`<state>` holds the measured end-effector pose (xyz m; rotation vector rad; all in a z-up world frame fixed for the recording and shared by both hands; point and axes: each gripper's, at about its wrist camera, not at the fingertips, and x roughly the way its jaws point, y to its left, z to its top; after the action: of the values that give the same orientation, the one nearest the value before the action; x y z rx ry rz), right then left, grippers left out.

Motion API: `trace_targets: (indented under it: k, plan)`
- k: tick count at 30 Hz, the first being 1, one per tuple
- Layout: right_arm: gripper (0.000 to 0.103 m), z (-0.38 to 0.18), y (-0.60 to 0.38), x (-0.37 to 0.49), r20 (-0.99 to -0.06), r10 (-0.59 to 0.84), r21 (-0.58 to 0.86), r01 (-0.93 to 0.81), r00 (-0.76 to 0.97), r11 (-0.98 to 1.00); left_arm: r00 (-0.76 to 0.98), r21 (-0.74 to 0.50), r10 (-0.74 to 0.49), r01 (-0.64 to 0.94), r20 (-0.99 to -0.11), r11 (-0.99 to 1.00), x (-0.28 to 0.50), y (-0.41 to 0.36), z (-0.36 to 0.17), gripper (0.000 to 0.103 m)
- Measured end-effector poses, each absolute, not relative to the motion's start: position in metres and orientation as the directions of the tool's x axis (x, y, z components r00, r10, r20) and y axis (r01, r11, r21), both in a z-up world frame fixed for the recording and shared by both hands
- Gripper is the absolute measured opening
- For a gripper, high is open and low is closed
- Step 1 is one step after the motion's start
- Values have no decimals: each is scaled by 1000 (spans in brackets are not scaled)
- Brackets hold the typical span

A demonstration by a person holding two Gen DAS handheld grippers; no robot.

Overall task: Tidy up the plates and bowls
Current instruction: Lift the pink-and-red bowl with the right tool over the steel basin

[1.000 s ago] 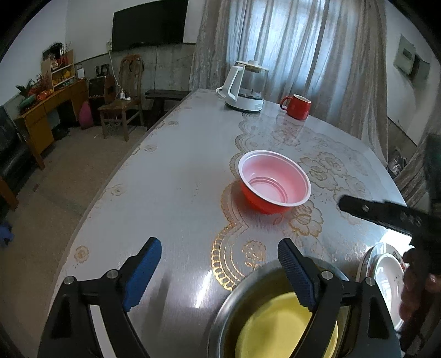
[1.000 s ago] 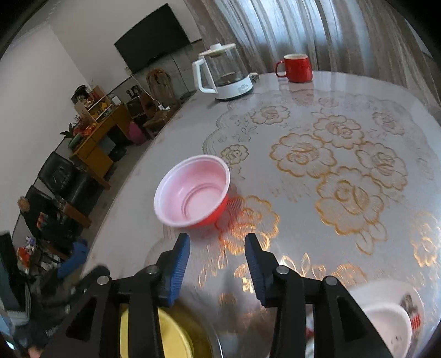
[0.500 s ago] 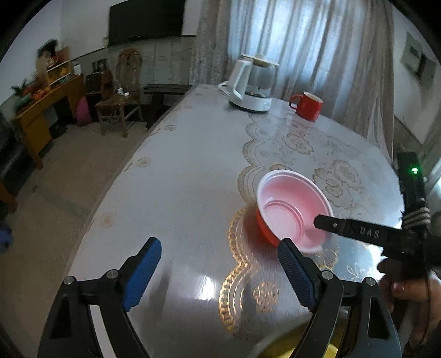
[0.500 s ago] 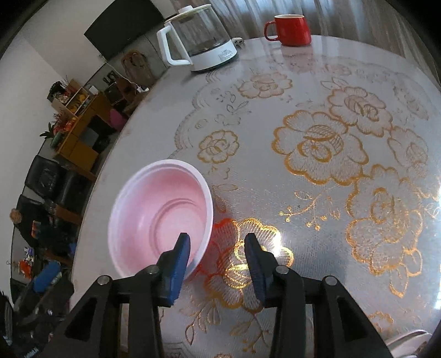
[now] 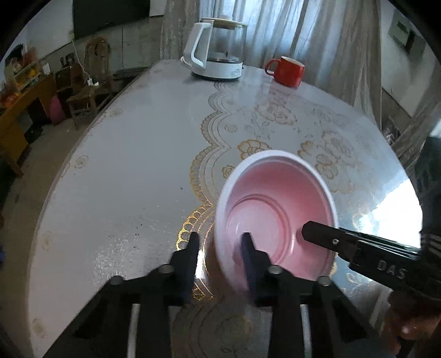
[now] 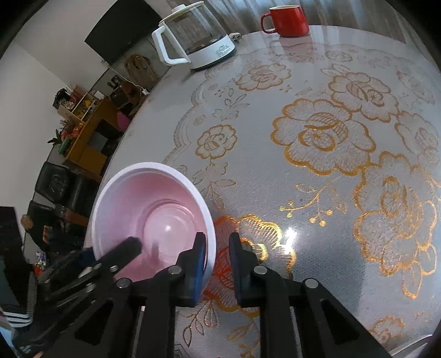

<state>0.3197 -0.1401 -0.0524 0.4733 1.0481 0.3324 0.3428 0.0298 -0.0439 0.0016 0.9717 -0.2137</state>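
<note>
A red plastic bowl (image 5: 275, 209) with a pink inside and white rim sits on the lace-patterned table (image 5: 132, 170). My left gripper (image 5: 219, 249) straddles its near-left rim, one finger outside and one inside, jaws narrowed around the wall. My right gripper (image 6: 216, 254) straddles the bowl's (image 6: 154, 212) right rim, one blue-padded finger inside and one outside. The right gripper's finger shows in the left wrist view (image 5: 330, 241) and the left gripper's finger in the right wrist view (image 6: 121, 252).
A white electric kettle (image 5: 217, 52) and a red mug (image 5: 286, 71) stand at the table's far end; both also show in the right wrist view, kettle (image 6: 195, 38) and mug (image 6: 286, 20). Chairs and a wooden shelf stand on the floor to the left.
Both grippers moved forward to the red bowl and now straddle its rim on opposite sides. The left jaws narrowed from wide open. The metal dish with the yellow plate left the view.
</note>
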Motion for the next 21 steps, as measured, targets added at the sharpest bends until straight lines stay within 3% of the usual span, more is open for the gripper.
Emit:
trace_targets:
  k: [3,8,21]
  plan:
    - [16,-49,-137,317,-741,481,520,-54,469,852,549,-39,-147,203,-823,978,341,23,-46,15]
    - [10,-44,-137,312,-735,474,518,-50,484,854,565,-35,-155,218,-810,975,329,25,-38,8]
    - [8,-17,-149,269,-655,532,594,-69,537,802,635,-84,-203,213,-746,974,278,33,-5,8]
